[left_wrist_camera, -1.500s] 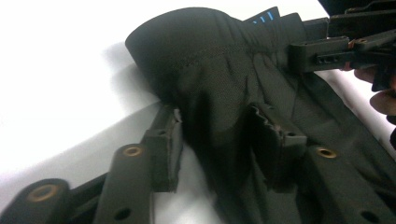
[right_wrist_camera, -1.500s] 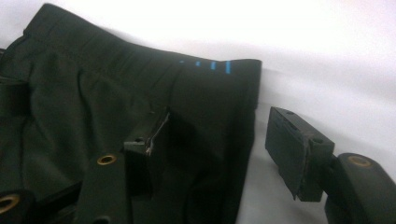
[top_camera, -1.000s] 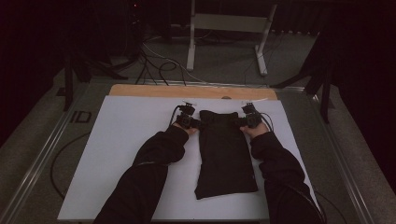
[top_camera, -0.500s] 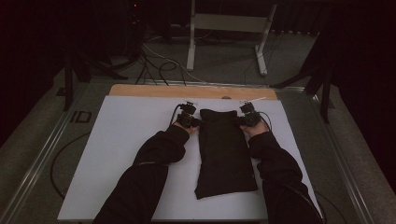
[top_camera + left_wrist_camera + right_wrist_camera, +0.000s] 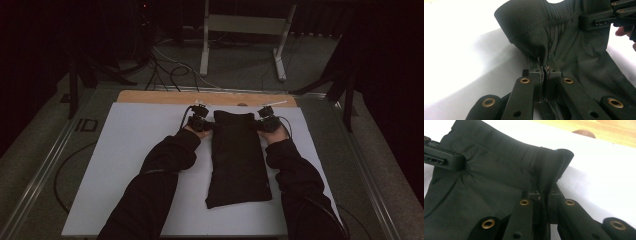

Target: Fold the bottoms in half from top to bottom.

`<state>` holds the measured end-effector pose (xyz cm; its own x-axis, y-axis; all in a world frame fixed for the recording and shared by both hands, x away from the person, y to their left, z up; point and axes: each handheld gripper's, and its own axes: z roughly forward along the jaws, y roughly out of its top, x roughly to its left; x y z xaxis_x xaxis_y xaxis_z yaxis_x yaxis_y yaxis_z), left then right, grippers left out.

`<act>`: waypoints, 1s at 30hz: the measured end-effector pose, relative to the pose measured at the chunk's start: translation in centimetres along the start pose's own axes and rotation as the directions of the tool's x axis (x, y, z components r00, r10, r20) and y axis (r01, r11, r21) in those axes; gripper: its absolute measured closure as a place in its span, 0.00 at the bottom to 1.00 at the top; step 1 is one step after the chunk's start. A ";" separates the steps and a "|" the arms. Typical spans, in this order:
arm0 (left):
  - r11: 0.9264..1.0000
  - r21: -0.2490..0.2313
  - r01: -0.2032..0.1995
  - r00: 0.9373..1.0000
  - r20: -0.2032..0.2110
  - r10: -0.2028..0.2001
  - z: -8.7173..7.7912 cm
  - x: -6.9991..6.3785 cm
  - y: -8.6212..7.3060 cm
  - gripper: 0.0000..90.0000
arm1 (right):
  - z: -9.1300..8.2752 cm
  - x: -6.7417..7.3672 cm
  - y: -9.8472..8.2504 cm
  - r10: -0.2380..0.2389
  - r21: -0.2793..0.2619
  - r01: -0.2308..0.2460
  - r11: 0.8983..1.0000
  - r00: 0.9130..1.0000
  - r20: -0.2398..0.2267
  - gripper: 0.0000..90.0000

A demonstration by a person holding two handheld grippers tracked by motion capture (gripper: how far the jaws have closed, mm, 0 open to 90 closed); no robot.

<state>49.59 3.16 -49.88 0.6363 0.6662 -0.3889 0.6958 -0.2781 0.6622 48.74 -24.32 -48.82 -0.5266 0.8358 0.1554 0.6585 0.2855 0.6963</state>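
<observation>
A dark garment (image 5: pixel 237 160), folded into a long strip, lies on the white board (image 5: pixel 135 150) with its waistband at the far end. My left gripper (image 5: pixel 209 123) is shut on the waistband's left corner, and my right gripper (image 5: pixel 261 124) is shut on the right corner. In the left gripper view the jaws (image 5: pixel 544 68) pinch a bunched fold of the garment (image 5: pixel 574 55), and the right gripper (image 5: pixel 599 18) clamps the far side. The right gripper view has the jaws (image 5: pixel 544 192) closed on the garment (image 5: pixel 486 182), with the left gripper (image 5: pixel 444 158) across from it.
A wooden strip (image 5: pixel 165 96) runs along the board's far edge. Beyond the table are floor cables (image 5: pixel 165 70) and a metal stand (image 5: pixel 245 30). A metal rail (image 5: pixel 45 165) borders the table's left side. White board lies bare on both sides of the garment.
</observation>
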 end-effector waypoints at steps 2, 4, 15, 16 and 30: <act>1.000 -0.005 -0.013 1.000 -0.001 0.013 -0.3 -0.1 0.4 0.97 | -0.3 0.0 0.2 -0.003 -0.013 0.003 1.000 1.000 0.003 0.95; 1.000 -0.012 -0.023 1.000 0.000 0.023 -0.4 -0.2 0.5 0.97 | -0.5 0.1 0.3 -0.007 -0.016 0.007 1.000 1.000 0.008 0.95; 0.996 -0.055 -0.076 0.996 0.041 0.078 -2.2 -1.2 1.1 0.97 | -2.8 0.6 0.9 -0.031 -0.077 0.030 0.997 1.000 -0.006 0.95; 0.995 -0.055 -0.078 0.996 0.047 0.080 -2.4 -1.2 1.0 0.97 | -2.9 0.7 0.9 -0.032 -0.078 0.031 0.996 0.999 -0.005 0.95; 0.992 -0.061 -0.114 0.989 0.092 0.120 -4.3 -2.6 0.8 0.97 | -5.1 1.7 0.5 -0.094 -0.105 0.092 0.990 0.995 -0.021 0.95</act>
<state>47.01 4.16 -45.57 0.7430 0.5613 -0.3645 0.5970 -0.3098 0.7400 45.49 -25.14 -44.65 -0.5975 0.7951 0.1034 0.5471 0.3100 0.7776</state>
